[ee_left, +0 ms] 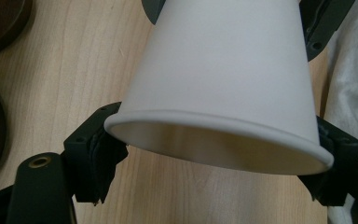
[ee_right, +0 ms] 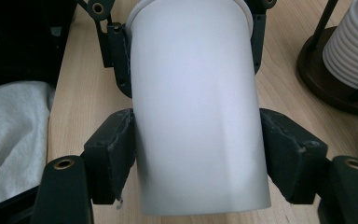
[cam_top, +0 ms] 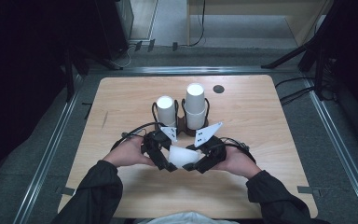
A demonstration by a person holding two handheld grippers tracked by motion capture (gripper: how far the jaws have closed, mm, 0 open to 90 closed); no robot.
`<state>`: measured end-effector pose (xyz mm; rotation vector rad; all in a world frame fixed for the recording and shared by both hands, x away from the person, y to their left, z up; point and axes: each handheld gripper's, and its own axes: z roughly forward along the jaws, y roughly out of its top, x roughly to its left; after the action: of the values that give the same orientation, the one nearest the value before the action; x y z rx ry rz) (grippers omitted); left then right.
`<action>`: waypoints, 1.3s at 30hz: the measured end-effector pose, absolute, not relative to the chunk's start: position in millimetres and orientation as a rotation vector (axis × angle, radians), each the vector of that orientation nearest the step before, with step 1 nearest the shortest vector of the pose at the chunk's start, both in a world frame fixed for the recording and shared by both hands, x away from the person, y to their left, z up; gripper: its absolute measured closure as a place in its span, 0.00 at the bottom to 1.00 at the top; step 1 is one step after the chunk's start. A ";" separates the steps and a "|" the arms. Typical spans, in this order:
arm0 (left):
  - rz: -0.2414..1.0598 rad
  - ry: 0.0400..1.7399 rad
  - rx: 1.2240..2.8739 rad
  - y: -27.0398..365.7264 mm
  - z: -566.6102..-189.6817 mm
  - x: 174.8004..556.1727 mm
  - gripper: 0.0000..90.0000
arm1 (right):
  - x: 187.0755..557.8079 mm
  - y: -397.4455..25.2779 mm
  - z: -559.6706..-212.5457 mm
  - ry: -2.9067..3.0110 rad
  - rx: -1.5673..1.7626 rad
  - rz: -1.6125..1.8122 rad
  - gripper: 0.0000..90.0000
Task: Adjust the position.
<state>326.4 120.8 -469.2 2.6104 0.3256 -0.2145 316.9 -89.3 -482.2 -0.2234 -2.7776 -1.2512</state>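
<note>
Both grippers clamp one white tapered paper cup (cam_top: 182,156) lying sideways just above the light wooden table (cam_top: 270,140), near its front edge, mid-width. Left gripper (ee_left: 209,149) – jaws closed on the cup's rim end; right gripper (ee_right: 200,149) – jaws closed on the body near the base. Likely step: pulling a nested cup apart or carrying it to the two inverted white cup stacks (cam_top: 195,105) on dark round holders behind. Next move calls for one gripper letting go. Hands low, angled inward, forearms coming from the front edge.
</note>
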 end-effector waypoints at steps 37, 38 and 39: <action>-0.178 0.478 2.206 146.8 -450.1 323.2 0.06 | 322.5 -114.6 -457.6 -2.640 -0.266 -1.514 0.34; -0.182 0.481 2.199 147.3 -449.8 323.0 0.06 | 322.4 -115.0 -456.9 -2.633 -0.267 -1.520 0.34; -0.179 0.483 2.185 147.7 -449.6 322.6 0.06 | 322.6 -115.3 -456.4 -2.629 -0.270 -1.521 0.34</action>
<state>322.6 147.7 -449.6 2.1853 0.4829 -0.1786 322.6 -115.3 -456.4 -0.2697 -2.6290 -1.5213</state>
